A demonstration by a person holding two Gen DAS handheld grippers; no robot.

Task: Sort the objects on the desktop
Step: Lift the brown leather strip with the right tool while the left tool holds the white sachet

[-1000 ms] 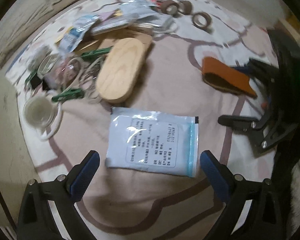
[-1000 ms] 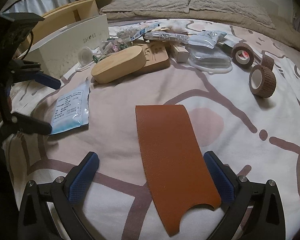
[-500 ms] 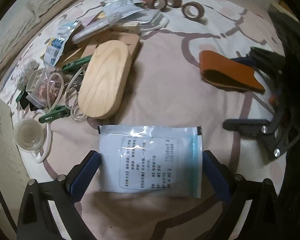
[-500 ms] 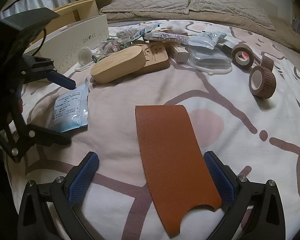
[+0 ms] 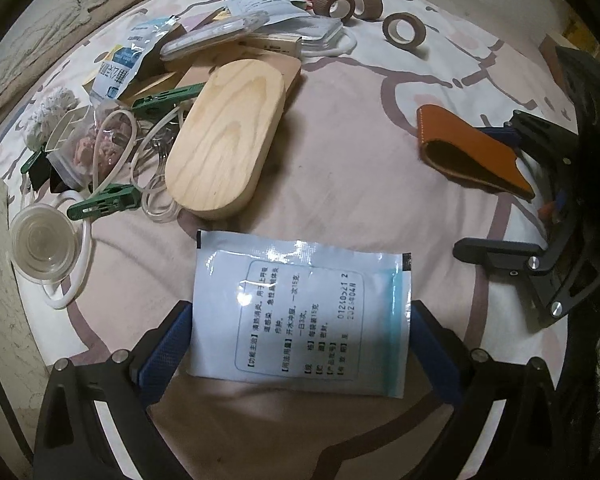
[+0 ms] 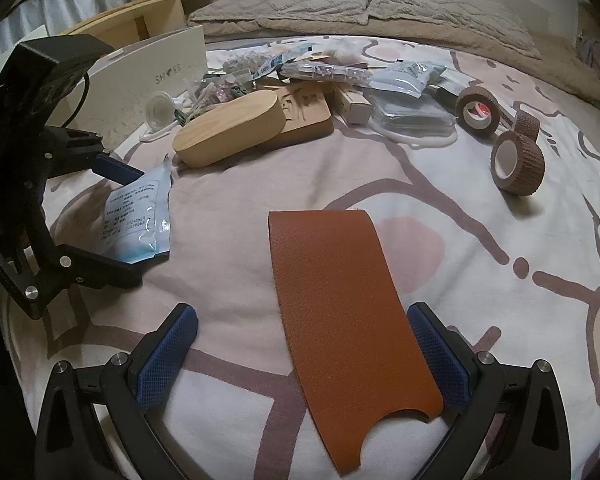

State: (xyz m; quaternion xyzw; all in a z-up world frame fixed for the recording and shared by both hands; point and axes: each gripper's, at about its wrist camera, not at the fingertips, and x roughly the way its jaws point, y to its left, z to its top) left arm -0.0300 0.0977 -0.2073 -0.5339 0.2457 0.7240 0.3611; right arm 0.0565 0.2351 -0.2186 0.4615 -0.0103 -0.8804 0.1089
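The left gripper (image 5: 300, 344) has its blue pads spread wide, one on each side of the sachet (image 5: 300, 312), a pale blue packet with printed text lying flat on the blanket (image 5: 340, 140); the pads sit right at the sachet's side edges, and whether they touch it cannot be told. In the left wrist view, the wooden box (image 5: 226, 136) lies at 11 o'clock from the sachet, with green clips (image 5: 104, 206) and a clear cup (image 5: 44, 244) at 10 o'clock, three tape rolls (image 5: 400, 30) near 1 o'clock at the far edge, and the sleeve (image 5: 472, 152) at 2 o'clock. The right gripper (image 6: 302, 356) is also spread wide, its pads flanking the near end of the sleeve (image 6: 348, 320), a tan leather piece lying flat with a notch cut into its near edge; the right pad is just beside the sleeve's edge, the left pad well apart from it. In the right wrist view the sachet (image 6: 138, 216) is at 10 o'clock between the left gripper's fingers, the wooden box (image 6: 228, 128) at 11 o'clock, a white carton (image 6: 156, 76) behind it, and the tape rolls (image 6: 518, 164) at 2 o'clock.
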